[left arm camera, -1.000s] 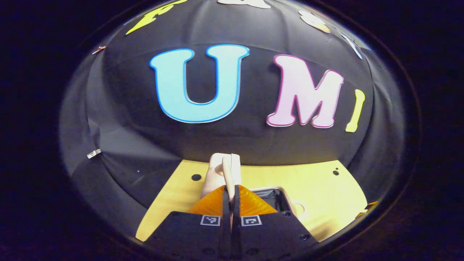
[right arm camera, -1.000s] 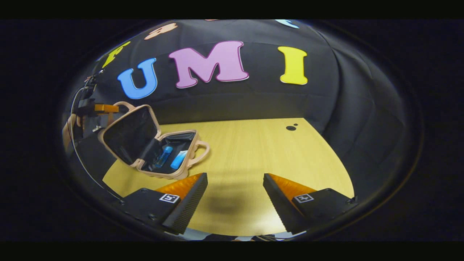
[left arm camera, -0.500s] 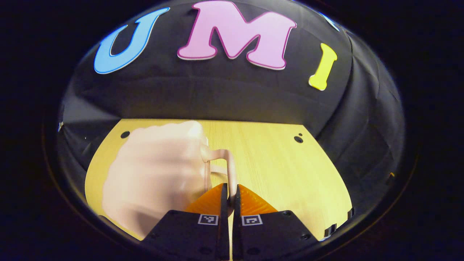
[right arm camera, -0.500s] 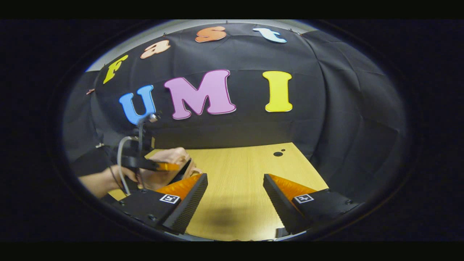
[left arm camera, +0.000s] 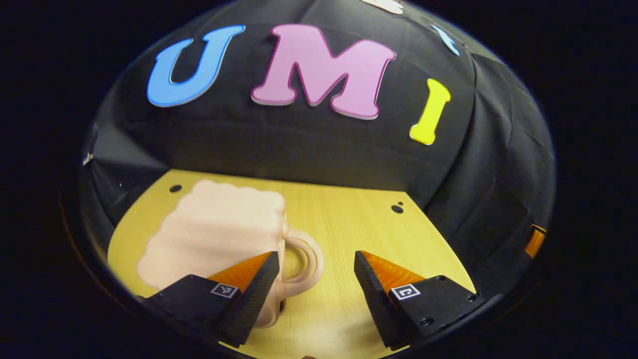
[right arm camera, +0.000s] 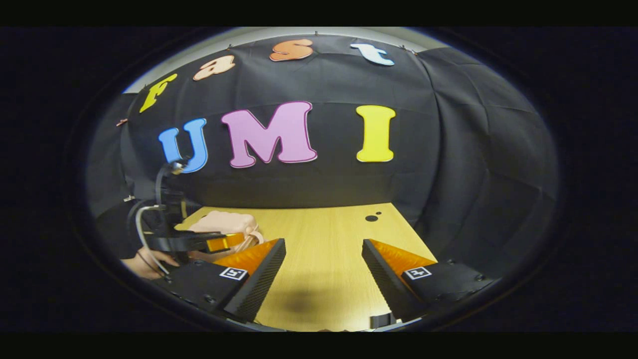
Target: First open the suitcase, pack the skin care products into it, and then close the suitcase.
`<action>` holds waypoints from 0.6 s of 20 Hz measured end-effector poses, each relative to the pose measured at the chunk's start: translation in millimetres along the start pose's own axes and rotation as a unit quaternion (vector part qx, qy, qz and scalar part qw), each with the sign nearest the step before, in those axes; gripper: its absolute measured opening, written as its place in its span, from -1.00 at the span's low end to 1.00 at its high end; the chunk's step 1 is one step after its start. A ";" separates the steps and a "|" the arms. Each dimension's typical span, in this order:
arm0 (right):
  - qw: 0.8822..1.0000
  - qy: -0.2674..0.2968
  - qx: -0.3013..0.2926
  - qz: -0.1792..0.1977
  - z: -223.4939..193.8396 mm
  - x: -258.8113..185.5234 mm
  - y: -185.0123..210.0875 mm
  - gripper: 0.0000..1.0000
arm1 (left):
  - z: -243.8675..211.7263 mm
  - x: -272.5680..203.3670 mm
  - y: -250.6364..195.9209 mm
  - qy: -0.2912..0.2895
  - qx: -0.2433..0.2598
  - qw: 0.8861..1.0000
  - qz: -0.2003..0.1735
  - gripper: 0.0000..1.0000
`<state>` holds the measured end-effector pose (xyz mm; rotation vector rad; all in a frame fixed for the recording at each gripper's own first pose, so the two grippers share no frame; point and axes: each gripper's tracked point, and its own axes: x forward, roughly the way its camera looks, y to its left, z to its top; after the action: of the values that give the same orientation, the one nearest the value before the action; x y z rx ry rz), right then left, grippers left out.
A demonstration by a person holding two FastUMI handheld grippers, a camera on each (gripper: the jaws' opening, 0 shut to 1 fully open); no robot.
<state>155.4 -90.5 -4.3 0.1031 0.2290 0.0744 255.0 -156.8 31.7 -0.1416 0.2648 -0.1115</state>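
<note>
A pale wooden table spans the booth floor, with small dark holes near its far corner by the black cloth wall.

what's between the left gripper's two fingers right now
Only bare table. In the left gripper view the left gripper is open, and the closed suitcase with its handle sits beside the left-hand finger, not in the gap.

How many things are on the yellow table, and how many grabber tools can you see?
Suitcase, pink and shut: 1
Tools, left tool and right tool, both open: 2
Table: 1
Total: 4
</note>
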 end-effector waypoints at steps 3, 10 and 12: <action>1.000 -0.017 -0.017 0.020 18.8 -6.5 19.3 0.96 | 52.8 -74.3 13.1 -0.085 0.038 0.996 0.014 0.94; 0.996 -0.084 -0.001 0.030 56.8 -23.3 58.1 0.94 | 93.1 -202.6 76.9 -0.181 0.047 0.978 0.095 0.92; 0.995 -0.098 -0.011 0.021 59.1 -25.0 63.8 0.94 | 95.3 -222.6 74.0 -0.196 0.038 0.975 0.095 0.93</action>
<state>140.8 -34.9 65.5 0.0928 0.0308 0.1072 73.8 -43.5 167.6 -0.0603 -0.1210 0.0963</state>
